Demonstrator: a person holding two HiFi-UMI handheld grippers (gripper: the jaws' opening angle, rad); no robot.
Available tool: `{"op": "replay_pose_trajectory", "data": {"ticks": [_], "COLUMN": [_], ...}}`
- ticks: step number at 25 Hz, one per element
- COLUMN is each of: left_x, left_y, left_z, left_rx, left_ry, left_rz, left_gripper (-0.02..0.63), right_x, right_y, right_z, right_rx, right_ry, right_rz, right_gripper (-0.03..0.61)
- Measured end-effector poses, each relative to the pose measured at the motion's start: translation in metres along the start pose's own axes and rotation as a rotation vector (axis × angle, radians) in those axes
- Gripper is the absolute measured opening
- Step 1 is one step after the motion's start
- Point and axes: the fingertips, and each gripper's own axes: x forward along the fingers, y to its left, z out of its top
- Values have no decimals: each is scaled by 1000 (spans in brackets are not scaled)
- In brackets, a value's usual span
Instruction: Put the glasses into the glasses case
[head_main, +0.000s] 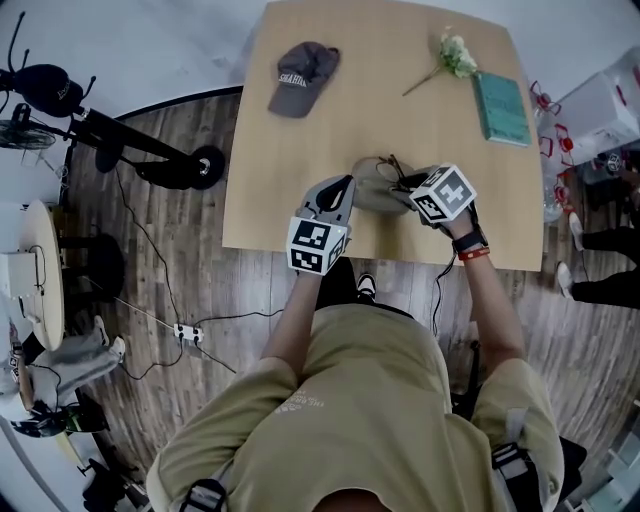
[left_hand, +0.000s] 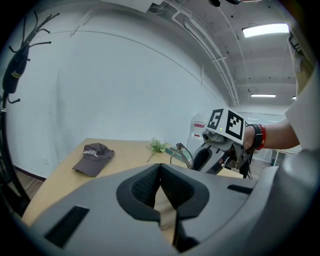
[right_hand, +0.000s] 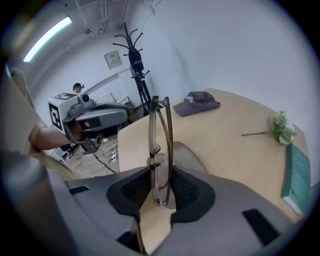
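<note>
Head view: low in the centre of the frame, near the table's (head_main: 300, 150) front edge, the glasses case (head_main: 372, 190) lies as a soft grey-beige oval. The left gripper (head_main: 345, 185) points at it from the lower left. The right gripper (head_main: 408, 188) comes in from the right, just beside the case, with the dark-rimmed glasses (head_main: 395, 168) sticking up from its tip over the case's right end. A grey cap (head_main: 303, 75) sits at the upper left of the table, with a flower sprig (head_main: 455, 55) and a teal book (head_main: 502, 108) at the upper right.

Left gripper view: the two dark pads meet at their tips in the lower centre and nothing is between them. Right of centre, the glasses (left_hand: 184, 155) show one clear lens in a thin frame, held up off the table by the other gripper.

Right gripper view: the jaws pinch the folded glasses (right_hand: 161, 145) at their lower end. They stand upright and edge-on in the middle of the frame, with a thin brown frame, clear lenses and the temples folded in. Behind them the case (right_hand: 190, 157) lies flat on the wood.
</note>
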Motion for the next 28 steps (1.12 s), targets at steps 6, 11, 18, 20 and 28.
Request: {"op": "replay_pose_trajectory", "data": {"ticks": [6, 11, 18, 20, 28], "left_x": [10, 24, 25, 25, 22], "left_y": [5, 9, 26, 30, 40], "left_z": [-7, -8, -20, -21, -24], "left_rx": [1, -3, -14, -16, -7], "left_ry": [15, 32, 68, 74, 85], "left_rz": [-26, -30, -27, -26, -11], "left_gripper": [23, 23, 23, 23, 23], "right_x": [10, 16, 38, 43, 64], "right_y": [2, -8, -6, -4, -9], "right_z": [-7, -25, -40, -40, -40], "right_rx": [-84, -250, -379, -397, -419], "right_ry": [146, 310, 561, 609, 730], "right_rz": [127, 164, 291, 324, 385], "right_gripper": [130, 130, 132, 132, 135]}}
